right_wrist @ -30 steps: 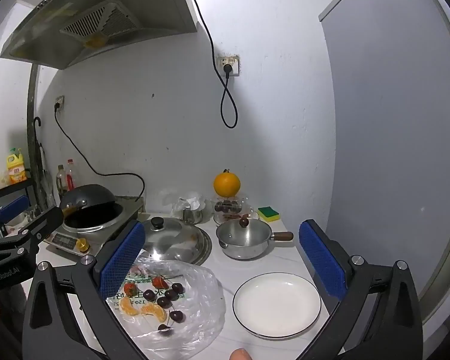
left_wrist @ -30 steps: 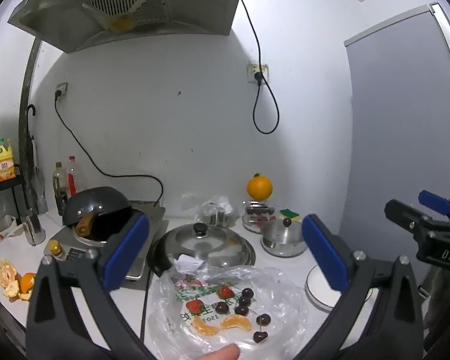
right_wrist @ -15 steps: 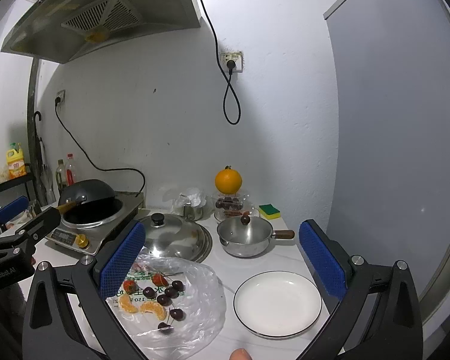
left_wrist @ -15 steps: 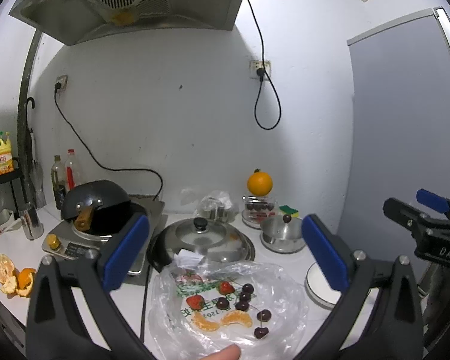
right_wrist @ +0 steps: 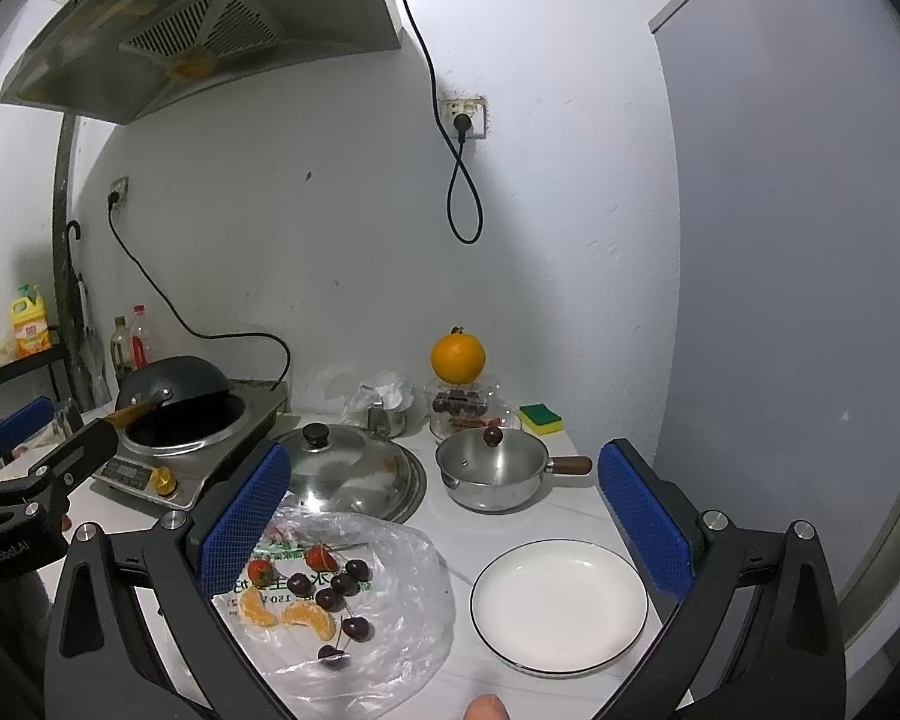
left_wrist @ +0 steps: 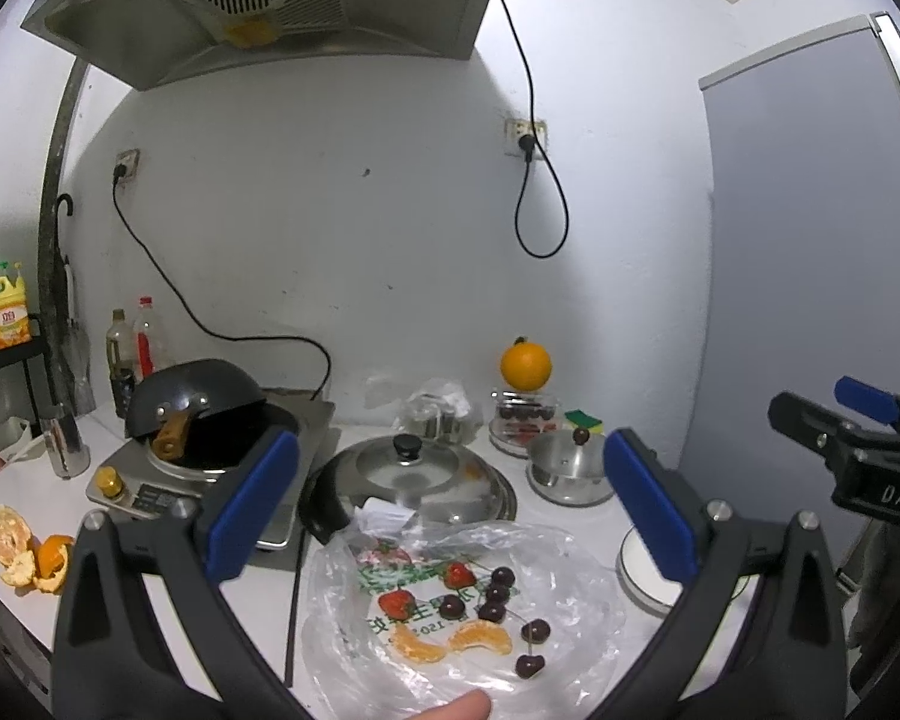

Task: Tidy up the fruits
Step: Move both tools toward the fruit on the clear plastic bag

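A clear plastic bag point(left_wrist: 564, 582) point(right_wrist: 402, 606) lies flat on the white counter. On it sit two strawberries point(left_wrist: 397, 603) point(right_wrist: 260, 570), two orange segments point(left_wrist: 480, 639) point(right_wrist: 309, 618) and several dark cherries point(left_wrist: 501, 577) point(right_wrist: 357, 570). An empty white plate point(right_wrist: 559, 606) point(left_wrist: 642, 576) lies right of the bag. My left gripper point(left_wrist: 450, 504) is open and empty, held above the bag. My right gripper point(right_wrist: 444, 516) is open and empty, above the bag and plate.
A steel saucepan point(right_wrist: 492, 474), a steel lid point(right_wrist: 345, 471), a whole orange point(right_wrist: 457, 358) on a glass container, a sponge point(right_wrist: 540, 418), and a wok on an induction cooker point(right_wrist: 174, 414) stand behind. Orange peel point(left_wrist: 27, 552) lies at far left.
Both cameras have drifted slightly, so the counter sits a little lower in view. Both grippers stay open and empty; the fruit has not moved.
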The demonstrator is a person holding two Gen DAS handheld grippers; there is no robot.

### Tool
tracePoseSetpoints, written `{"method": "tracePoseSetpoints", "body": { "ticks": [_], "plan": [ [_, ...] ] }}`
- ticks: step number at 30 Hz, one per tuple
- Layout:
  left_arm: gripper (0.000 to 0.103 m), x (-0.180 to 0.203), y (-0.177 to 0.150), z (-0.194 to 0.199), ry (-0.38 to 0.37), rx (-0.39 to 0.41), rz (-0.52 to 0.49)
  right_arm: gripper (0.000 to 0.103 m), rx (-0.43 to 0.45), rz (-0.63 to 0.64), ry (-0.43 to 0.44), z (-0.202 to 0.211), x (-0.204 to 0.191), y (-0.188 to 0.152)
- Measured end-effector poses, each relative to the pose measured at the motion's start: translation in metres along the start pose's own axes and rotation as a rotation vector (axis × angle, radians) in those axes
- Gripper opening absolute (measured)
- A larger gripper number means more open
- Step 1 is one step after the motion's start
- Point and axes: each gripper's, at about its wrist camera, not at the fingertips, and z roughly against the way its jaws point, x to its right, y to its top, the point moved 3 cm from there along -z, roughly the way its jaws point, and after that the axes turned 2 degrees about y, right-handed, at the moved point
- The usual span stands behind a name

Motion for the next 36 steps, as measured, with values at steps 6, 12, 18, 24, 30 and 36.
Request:
{"method": "tracePoseSetpoints", "body": {
  "ticks": [6, 12, 18, 24, 30, 36],
  "plan": [
    [0.103, -0.002, -0.003, -0.001, 0.014, 0.004, -0.001, 0.103, -0.005, 0.005, -0.001, -0.002, -0.001, -0.001],
    [0.103, -0.006, -0.003, -0.003, 0.012, -0.009, 0.01, 0.103, -0.009, 0.011, 0.0, -0.003, -0.003, 0.0],
    [0.103, -0.01, -0.002, -0.005, 0.014, -0.01, 0.014, 0.103, -0.013, 0.012, 0.003, -0.005, -0.003, 0.001],
    [0.103, -0.012, -0.004, -0.006, 0.007, -0.016, 0.016, 0.103, -0.015, 0.018, 0.004, -0.007, -0.006, 0.001],
    [0.103, -0.011, -0.006, -0.008, -0.001, -0.029, 0.015, 0.103, -0.021, 0.016, 0.009, -0.009, -0.007, 0.001],
    [0.103, -0.009, -0.004, -0.008, 0.0, -0.027, 0.011, 0.103, -0.026, 0.016, 0.018, -0.013, -0.01, 0.001]
  ]
}}
